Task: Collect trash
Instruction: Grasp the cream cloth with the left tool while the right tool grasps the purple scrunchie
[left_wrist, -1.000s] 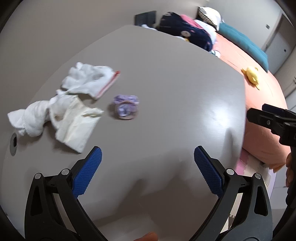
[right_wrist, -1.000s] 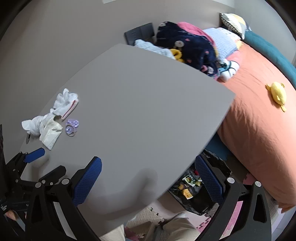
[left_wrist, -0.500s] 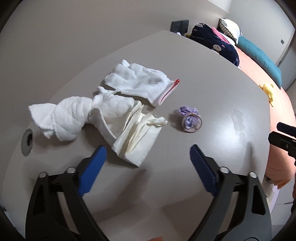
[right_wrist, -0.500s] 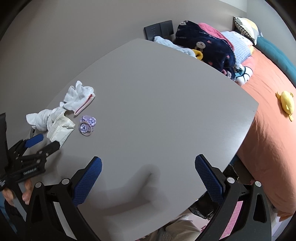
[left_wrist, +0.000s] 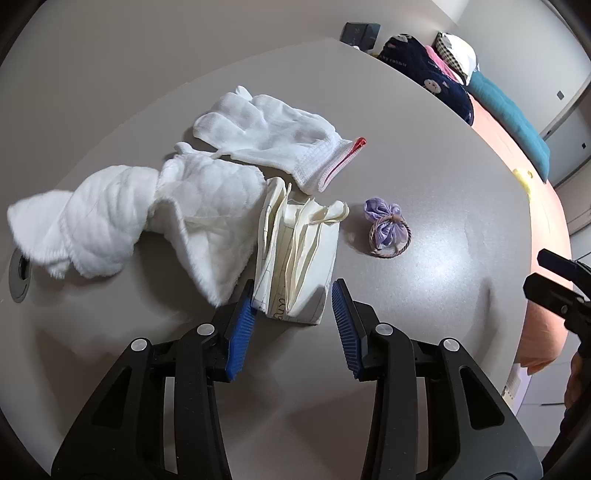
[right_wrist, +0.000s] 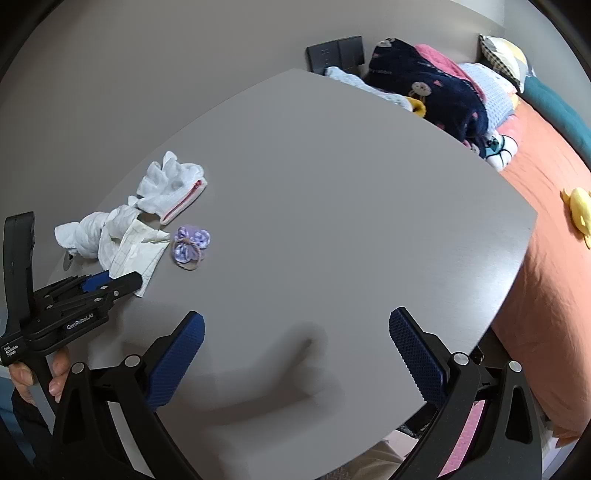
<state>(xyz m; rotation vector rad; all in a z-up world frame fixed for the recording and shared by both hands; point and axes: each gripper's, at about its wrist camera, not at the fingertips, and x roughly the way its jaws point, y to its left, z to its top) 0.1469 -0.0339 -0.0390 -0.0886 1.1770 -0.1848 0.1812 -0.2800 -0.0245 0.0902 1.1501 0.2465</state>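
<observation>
Black grippers w/ blue ribbed fingers (left_wrist: 242, 325), silver screws, white lettering.

Both wrist views look steeply down, sharing the table (left_wrist: 424, 177).

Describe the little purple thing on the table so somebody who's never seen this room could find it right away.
On the grey table beside the orange bed, a cluster of white things lies near one edge. Just past the folded paper in that cluster sits the purple bundle. It is the only coloured, rounded piece there, ringed by a brown elastic band.

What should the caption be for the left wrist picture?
Left gripper closing its fingers around folded paper beside white cloths.
</observation>
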